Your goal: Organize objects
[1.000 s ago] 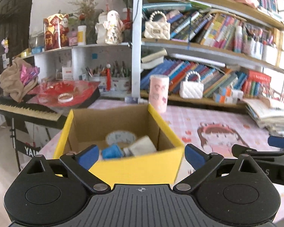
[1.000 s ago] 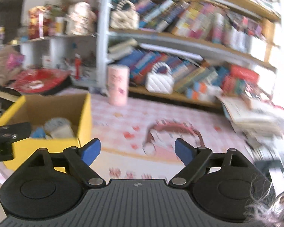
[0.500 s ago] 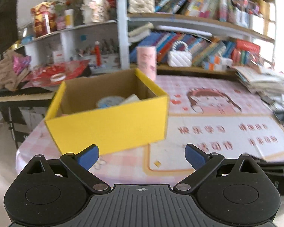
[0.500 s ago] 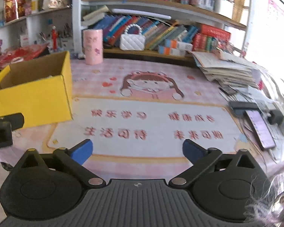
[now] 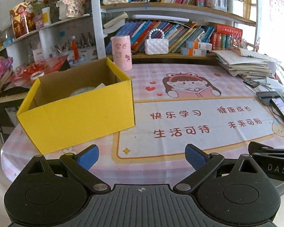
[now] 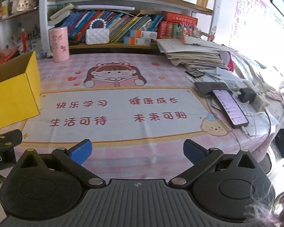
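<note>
A yellow cardboard box point(image 5: 79, 111) stands open on the left of the table and also shows at the left edge of the right wrist view point(image 6: 13, 92). Inside it I see a pale round thing and a white item point(image 5: 85, 90); the rest of its contents are hidden by the front wall. My left gripper point(image 5: 141, 156) is open and empty, held over the table's near edge, in front of and right of the box. My right gripper point(image 6: 137, 149) is open and empty, over the near edge at the mat's middle.
A printed pink mat point(image 5: 195, 121) covers the table. A pink cylinder point(image 5: 121, 52) and a white handbag point(image 5: 156, 46) stand at the back by the bookshelf. A stack of papers point(image 6: 195, 54), phones point(image 6: 230, 108) and a charger with cables point(image 6: 247, 94) lie at the right.
Both grippers have pulled back from the box toward the table's near edge. The box now sits farther off and to the left. Both stay open and empty.
</note>
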Motion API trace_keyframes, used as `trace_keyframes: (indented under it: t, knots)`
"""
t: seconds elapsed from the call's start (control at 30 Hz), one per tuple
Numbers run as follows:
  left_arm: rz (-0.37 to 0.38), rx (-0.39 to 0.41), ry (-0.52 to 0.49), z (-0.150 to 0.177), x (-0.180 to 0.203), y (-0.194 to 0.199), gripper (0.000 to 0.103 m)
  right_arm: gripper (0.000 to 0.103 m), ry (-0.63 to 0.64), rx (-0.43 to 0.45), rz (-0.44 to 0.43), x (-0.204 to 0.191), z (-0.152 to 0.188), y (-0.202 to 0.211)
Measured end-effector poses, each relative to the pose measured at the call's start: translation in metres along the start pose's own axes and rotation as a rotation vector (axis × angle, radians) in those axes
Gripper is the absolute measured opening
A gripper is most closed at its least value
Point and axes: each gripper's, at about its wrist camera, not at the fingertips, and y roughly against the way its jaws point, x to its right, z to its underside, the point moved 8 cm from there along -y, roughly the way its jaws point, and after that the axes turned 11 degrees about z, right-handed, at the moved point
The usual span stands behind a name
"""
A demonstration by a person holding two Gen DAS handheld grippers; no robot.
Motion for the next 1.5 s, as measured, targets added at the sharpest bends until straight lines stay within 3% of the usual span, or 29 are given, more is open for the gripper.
trace_keyframes:
  t: [1.5]
  knots:
    - [-0.018, -0.068, 0.018, 0.005, 0.016, -0.007, 0.100, 0.103, 0.010, -0.025, 0.013, 0.007, 0.003, -0.002]
